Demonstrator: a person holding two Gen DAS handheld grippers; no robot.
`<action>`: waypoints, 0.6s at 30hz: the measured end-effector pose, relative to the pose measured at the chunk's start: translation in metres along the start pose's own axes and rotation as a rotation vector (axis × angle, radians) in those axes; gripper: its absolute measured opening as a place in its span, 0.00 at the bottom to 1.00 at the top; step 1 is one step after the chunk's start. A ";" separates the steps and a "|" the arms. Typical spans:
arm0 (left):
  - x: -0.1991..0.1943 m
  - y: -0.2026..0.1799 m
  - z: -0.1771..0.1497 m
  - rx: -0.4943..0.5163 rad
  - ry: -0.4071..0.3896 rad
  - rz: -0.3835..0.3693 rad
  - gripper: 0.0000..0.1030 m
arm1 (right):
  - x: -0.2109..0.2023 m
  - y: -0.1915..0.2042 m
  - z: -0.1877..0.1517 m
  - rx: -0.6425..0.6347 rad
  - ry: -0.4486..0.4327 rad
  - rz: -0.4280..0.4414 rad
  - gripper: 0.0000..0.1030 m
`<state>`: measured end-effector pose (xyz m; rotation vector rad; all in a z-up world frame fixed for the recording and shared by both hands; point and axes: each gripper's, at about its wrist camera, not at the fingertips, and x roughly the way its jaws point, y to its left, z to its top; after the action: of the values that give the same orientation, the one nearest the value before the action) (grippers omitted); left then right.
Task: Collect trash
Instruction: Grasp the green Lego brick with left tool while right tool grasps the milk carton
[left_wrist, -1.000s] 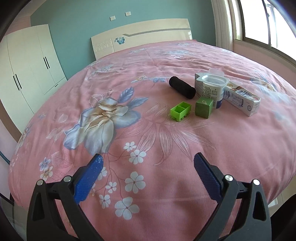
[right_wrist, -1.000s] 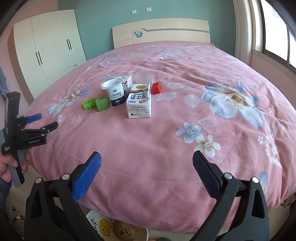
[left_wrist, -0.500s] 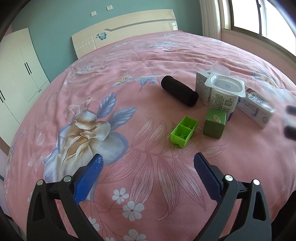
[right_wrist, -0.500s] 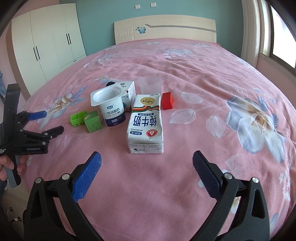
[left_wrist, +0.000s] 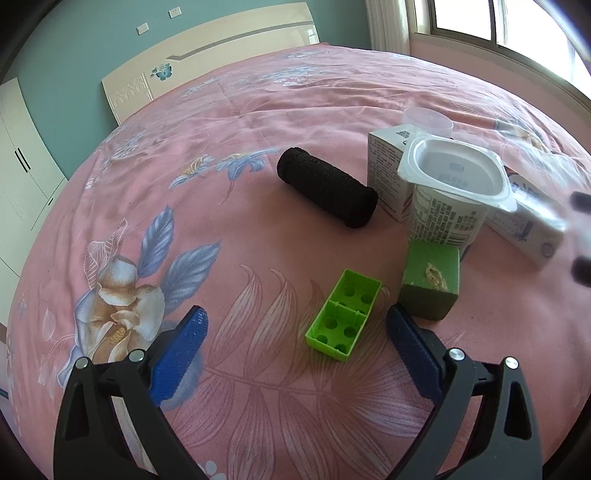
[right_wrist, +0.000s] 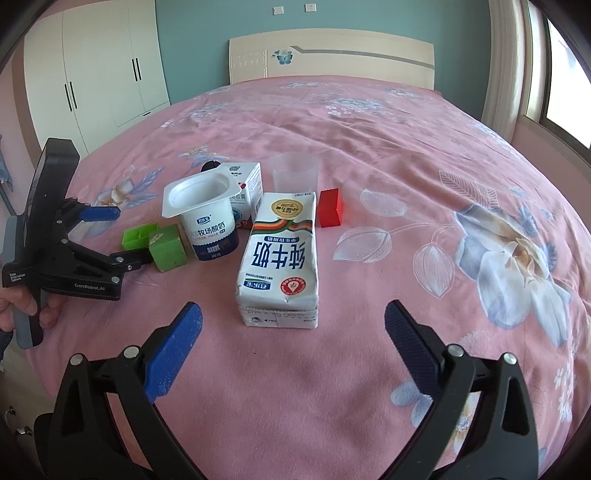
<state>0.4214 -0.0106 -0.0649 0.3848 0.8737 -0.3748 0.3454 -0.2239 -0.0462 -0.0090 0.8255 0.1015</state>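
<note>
The pink floral bedspread (right_wrist: 388, 155) carries everything, and over the last second both tools have come in from beyond the foot edge of the bed to hang low over the cluster near that edge, so what was a distant group now fills both views. Largest of the litter is the white milk carton with coloured print (right_wrist: 279, 258), lying flat with its base toward the foot edge, now directly ahead of the right hand-held gripper (right_wrist: 293, 325), whose blue pads are spread wide and empty on either side of it. Beside it stands the empty white yogurt cup (right_wrist: 205, 214), upright and open, with a small white printed box (right_wrist: 245, 181) just behind and a clear plastic cup (right_wrist: 295, 173) further toward the headboard. A black cylindrical roll (left_wrist: 327, 192) lies on its side toward the bed's left edge. The left hand-held gripper (left_wrist: 295, 334), also spread and holding nothing, has closed in on the smallest pieces: a dark green foam cube (left_wrist: 430, 282) touching the yogurt cup's base and a bright green two-compartment plastic block (left_wrist: 343, 314) now lying almost between its pads. A small red block (right_wrist: 330, 207) sits beside the carton's far end. Judging by this approach, nothing has been collected yet and the first pickups are imminent; no bin shows in either view.
</note>
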 end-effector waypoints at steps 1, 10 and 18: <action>0.002 0.000 0.002 -0.004 0.005 -0.006 0.89 | 0.002 0.001 0.001 -0.004 0.000 0.004 0.94; 0.004 -0.003 0.004 -0.005 0.013 -0.042 0.64 | 0.019 0.006 0.014 -0.028 0.012 0.006 0.94; 0.003 -0.010 0.006 0.001 0.022 -0.092 0.30 | 0.038 0.006 0.026 -0.019 0.033 0.009 0.90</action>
<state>0.4221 -0.0224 -0.0654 0.3509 0.9152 -0.4569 0.3892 -0.2140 -0.0564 -0.0250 0.8573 0.1176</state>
